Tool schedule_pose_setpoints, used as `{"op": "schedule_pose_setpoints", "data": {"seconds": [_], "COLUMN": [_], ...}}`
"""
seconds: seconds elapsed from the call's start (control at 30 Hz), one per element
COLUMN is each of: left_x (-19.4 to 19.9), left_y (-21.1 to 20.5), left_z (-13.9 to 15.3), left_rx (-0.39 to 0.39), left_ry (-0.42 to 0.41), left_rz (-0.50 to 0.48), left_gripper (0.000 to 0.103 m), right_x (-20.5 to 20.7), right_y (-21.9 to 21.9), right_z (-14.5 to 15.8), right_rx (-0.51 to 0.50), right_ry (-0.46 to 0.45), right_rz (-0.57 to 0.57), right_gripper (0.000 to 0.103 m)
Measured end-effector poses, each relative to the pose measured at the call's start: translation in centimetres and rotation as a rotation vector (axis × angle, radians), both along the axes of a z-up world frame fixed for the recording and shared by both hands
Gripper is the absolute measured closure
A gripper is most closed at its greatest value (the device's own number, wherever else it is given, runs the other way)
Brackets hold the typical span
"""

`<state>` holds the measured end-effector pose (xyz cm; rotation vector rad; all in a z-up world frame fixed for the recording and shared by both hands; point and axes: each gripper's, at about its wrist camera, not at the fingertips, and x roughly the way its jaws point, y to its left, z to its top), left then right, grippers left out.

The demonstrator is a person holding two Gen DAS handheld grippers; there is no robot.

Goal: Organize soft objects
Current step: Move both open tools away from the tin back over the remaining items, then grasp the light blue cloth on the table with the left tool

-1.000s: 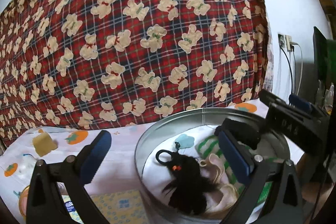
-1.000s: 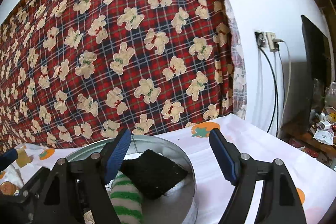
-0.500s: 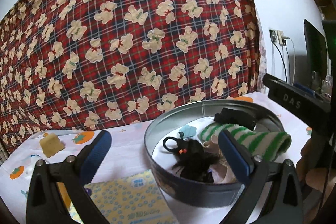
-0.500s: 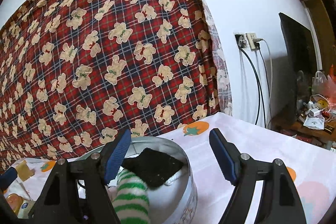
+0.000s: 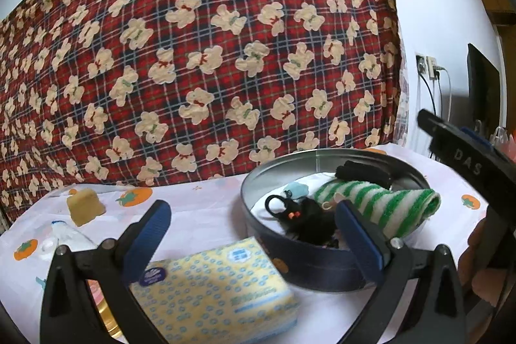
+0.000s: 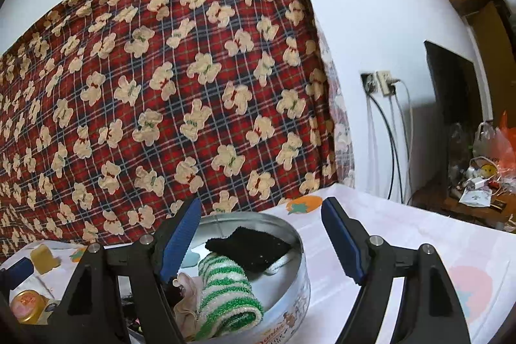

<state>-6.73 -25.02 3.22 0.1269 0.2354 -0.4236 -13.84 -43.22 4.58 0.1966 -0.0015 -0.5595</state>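
A round metal tin stands on the table and holds a rolled green-and-white striped sock, a black cloth and a black furry hair tie. The tin, sock and black cloth also show in the right wrist view. My left gripper is open and empty, above a yellow tissue pack beside the tin. My right gripper is open and empty above the tin's right side.
A yellow sponge lies at the back left of the table. A gold-lidded jar stands at the left. A red bear-print plaid blanket hangs behind. A socket with cables and a dark screen are at the right.
Both grippers have drawn back and risen from the tin. The striped sock now lies in the tin, and the tissue pack has come into the left wrist view.
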Motion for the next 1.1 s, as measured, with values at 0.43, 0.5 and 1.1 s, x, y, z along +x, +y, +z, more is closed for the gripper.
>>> {"op": "schedule_pose_setpoints", "data": {"seconds": [0.43,0.5,1.1], "left_x": [-0.2,-0.2,1.2], "left_y": [3.3,3.9,9.7], "left_z": [-0.1,-0.1,-0.3], "left_rx": [-0.008,-0.008,-0.005], "left_ry": [-0.011,-0.013,-0.018], "left_rz": [0.024,0.029,0.099], "left_gripper": [0.000,0.000,0.000], "right_x": [-1.3,-1.3,0.6], "right_y": [4.0,4.4,10.5], "right_z": [0.0,0.0,-0.4], "right_rx": [-0.022,-0.015,0.004], "right_ry": [-0.013,-0.015,-0.001], "right_rz": [0.037,0.043,0.166], "right_gripper": [0.024,0.024,0.024]}}
